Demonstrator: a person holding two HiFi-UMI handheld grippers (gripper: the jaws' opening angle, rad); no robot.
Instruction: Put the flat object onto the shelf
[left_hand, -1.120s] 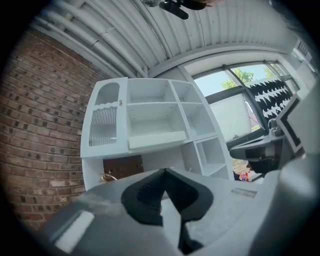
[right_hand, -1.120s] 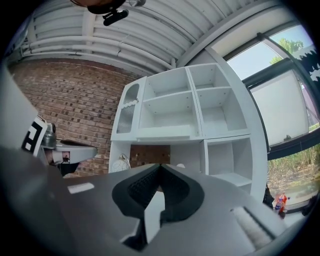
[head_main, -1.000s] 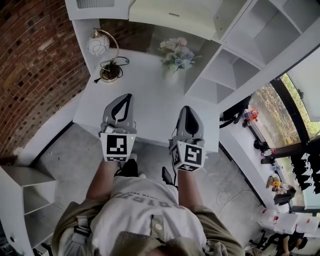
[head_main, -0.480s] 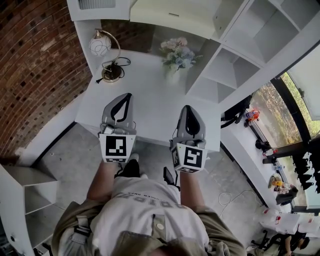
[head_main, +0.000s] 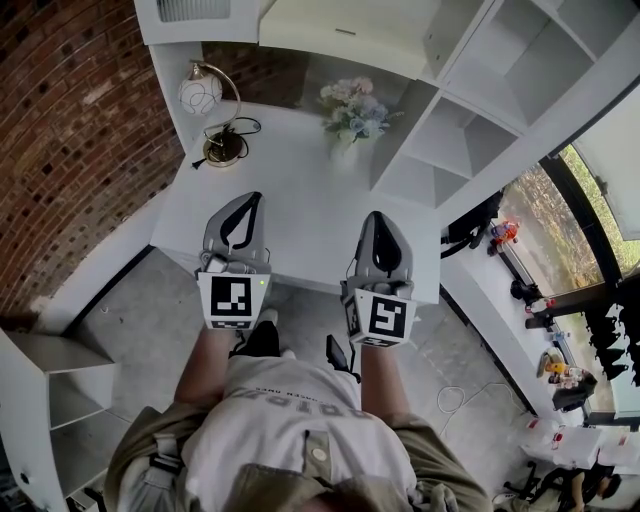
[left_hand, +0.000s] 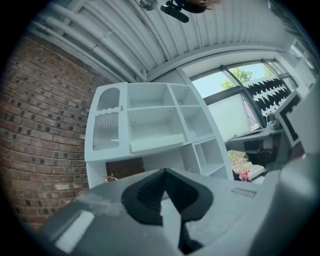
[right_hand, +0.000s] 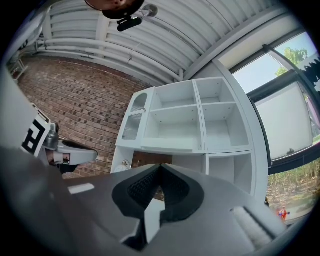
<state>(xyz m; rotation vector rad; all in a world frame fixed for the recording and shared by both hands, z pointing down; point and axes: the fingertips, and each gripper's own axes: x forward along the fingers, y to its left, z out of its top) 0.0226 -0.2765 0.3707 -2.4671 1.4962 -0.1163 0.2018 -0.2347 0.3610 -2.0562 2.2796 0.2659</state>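
Grey left gripper (head_main: 250, 200): jaws together, empty | right gripper (head_main: 375, 220): likewise

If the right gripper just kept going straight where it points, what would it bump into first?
Probably the flowers at the back of the desk; height is hard to judge.

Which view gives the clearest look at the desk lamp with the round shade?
The head view: the lamp stands whole on the white desk, globe, arc and base visible. The left gripper view shows just a sliver of its arc; the right gripper view, a small part of globe and arc.
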